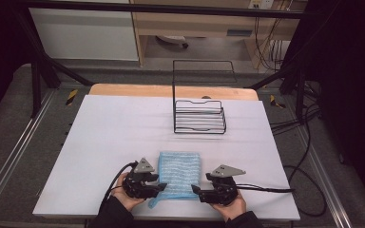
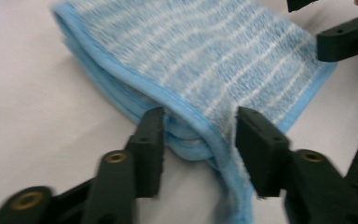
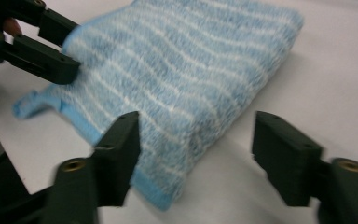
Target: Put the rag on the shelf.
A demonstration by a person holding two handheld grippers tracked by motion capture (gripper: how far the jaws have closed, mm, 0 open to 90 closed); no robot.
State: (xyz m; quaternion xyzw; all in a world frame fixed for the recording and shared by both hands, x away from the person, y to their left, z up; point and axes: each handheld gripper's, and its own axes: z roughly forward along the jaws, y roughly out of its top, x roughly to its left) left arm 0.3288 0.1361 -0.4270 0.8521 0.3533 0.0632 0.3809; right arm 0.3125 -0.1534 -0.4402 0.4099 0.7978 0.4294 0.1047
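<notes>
Nearest you, your left hand-held gripper (image 1: 158,183) sits at the near left corner of the folded blue towel (image 1: 179,173), jaws parted, with the towel's bound corner lying loosely between them and not pinched. Your right hand-held gripper (image 1: 197,191) is at the near right edge, released too, its jaws spread wide astride that corner. The towel lies flat on the white tabletop (image 1: 114,137) between your hands. Farther back stands a black wire rack (image 1: 199,116).
</notes>
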